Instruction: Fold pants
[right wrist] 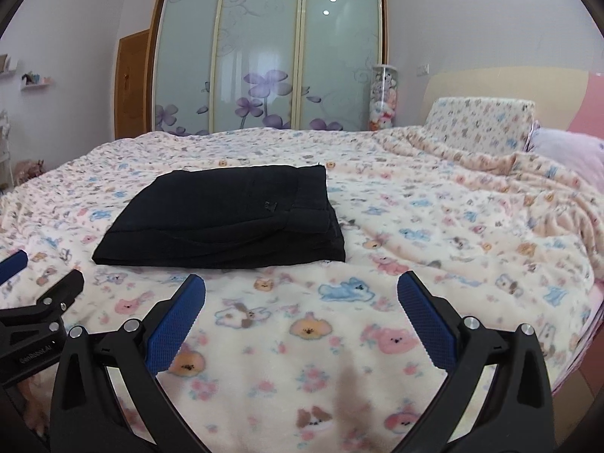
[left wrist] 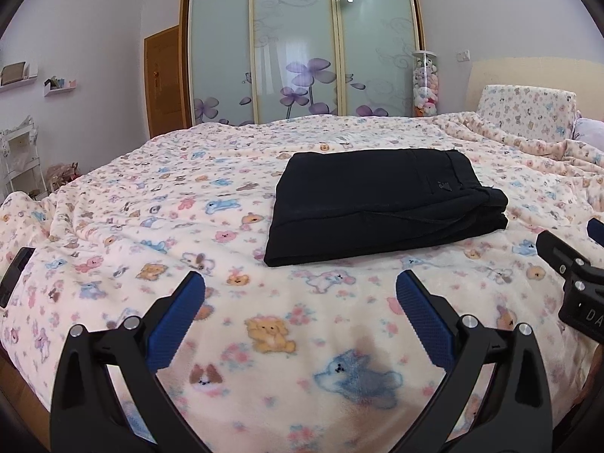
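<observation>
The left gripper [left wrist: 300, 294] has its jaws spread wide apart with nothing between them; its blue pads [left wrist: 177, 321] hang above the printed blanket [left wrist: 151, 196]. The right gripper [right wrist: 301, 294] is in the same condition: jaws apart, holding nothing, blue pads [right wrist: 426, 321] over bare blanket. The black pants [left wrist: 377, 204] lie folded into a compact rectangular stack on the blanket, ahead of both sets of jaws and apart from them; from the left jaws the stack sits ahead and slightly to the right, from the right jaws ahead and to the left [right wrist: 230, 215]. Each gripper appears at the edge of the other's view, beside its jaws. Far ahead of the jaws, past the bed, a tall clear cylinder [left wrist: 426, 83] stands against the wall beside the sliding wardrobe [left wrist: 298, 49]; it is filled with small plush toys. A patterned pillow [right wrist: 479, 124] rests ahead and to the right of the right jaws, near the headboard [right wrist: 502, 87].
</observation>
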The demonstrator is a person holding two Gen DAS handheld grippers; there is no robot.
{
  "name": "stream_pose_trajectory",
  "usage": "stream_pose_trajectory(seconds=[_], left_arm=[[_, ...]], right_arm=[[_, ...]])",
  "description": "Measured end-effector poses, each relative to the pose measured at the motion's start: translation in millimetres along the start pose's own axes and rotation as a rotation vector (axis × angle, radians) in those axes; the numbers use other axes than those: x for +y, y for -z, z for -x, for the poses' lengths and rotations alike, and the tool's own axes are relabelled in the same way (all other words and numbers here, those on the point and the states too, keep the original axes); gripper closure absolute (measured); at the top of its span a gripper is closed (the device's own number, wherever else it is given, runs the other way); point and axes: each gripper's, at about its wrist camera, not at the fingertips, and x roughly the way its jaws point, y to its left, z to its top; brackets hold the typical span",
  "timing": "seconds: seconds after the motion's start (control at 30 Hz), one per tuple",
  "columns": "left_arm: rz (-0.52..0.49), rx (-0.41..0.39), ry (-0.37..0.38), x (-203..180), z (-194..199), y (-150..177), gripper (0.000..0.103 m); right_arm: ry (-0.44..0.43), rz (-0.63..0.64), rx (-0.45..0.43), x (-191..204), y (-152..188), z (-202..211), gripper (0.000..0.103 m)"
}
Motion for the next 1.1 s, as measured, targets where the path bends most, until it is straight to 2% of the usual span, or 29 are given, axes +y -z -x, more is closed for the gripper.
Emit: stream_pose_trajectory(seconds=[0.57,1.1], left_arm=[[0.013,0.019,-0.004,4,-6,1,0.002],[0.010,0.046,0.042,-2,-8,1,0.002]], right_arm=[[-0.022,0.026,0.016,13,6,-4,0.001],[-0.037,0.021,0.044,14,9,-10,0.001]])
